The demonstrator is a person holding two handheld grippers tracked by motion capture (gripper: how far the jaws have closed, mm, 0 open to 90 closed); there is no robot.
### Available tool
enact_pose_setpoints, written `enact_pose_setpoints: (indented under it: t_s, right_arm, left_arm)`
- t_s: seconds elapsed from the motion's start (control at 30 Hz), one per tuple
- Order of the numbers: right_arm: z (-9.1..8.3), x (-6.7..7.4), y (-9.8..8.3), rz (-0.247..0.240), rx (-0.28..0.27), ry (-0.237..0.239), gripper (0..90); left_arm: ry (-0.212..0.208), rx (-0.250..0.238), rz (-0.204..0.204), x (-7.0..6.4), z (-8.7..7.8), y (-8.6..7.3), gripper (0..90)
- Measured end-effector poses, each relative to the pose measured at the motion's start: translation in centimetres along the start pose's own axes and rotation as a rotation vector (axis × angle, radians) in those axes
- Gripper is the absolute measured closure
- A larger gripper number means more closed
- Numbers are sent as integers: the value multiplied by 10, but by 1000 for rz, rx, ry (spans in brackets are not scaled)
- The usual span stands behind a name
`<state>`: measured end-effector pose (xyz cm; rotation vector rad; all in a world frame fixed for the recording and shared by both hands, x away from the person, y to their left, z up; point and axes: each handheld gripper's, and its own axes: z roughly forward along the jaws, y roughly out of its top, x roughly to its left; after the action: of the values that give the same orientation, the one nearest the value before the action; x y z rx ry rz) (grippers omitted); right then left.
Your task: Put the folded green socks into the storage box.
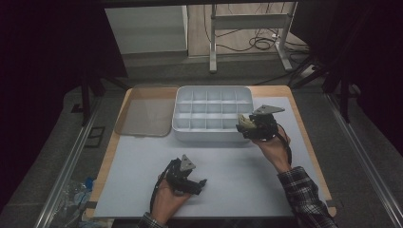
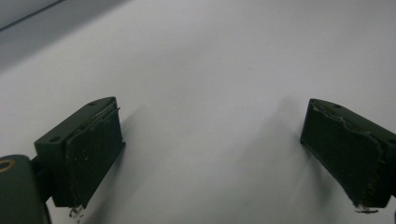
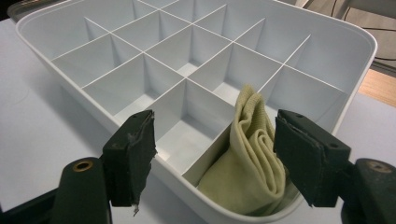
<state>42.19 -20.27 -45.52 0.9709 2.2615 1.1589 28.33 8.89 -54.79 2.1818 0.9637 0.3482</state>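
Note:
A white compartment box (image 1: 212, 88) stands at the back middle of the table, and in the right gripper view its rim (image 3: 366, 41) runs around several empty cells. A folded pale yellow cloth (image 3: 252, 158) stands in the near corner cell, also seen as a pale bit of cloth (image 1: 245, 121) from above. My right gripper (image 3: 215, 128) hovers at that corner (image 1: 246, 125), open, the cloth beside its right-hand pad (image 3: 299, 154) and the other pad well clear. My left gripper (image 1: 199, 186) rests low over the white mat near the front, open (image 2: 210, 140) with nothing between its pads.
The box's translucent lid (image 1: 145, 112) lies flat to the left of the box. A white mat (image 1: 247, 175) covers the wooden table. A crumpled plastic bag (image 1: 73, 192) sits off the front left edge. A metal stand (image 1: 247, 21) and cables lie beyond the table.

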Motion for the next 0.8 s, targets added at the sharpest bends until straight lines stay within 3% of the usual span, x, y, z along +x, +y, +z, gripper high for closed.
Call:
enact_pose_setpoints:
  t_s: [0.8]
  right_arm:
    - [-20,21,-10,-30,16,42,257]
  left_arm:
    - [1,-1,4,0,0,0,54]
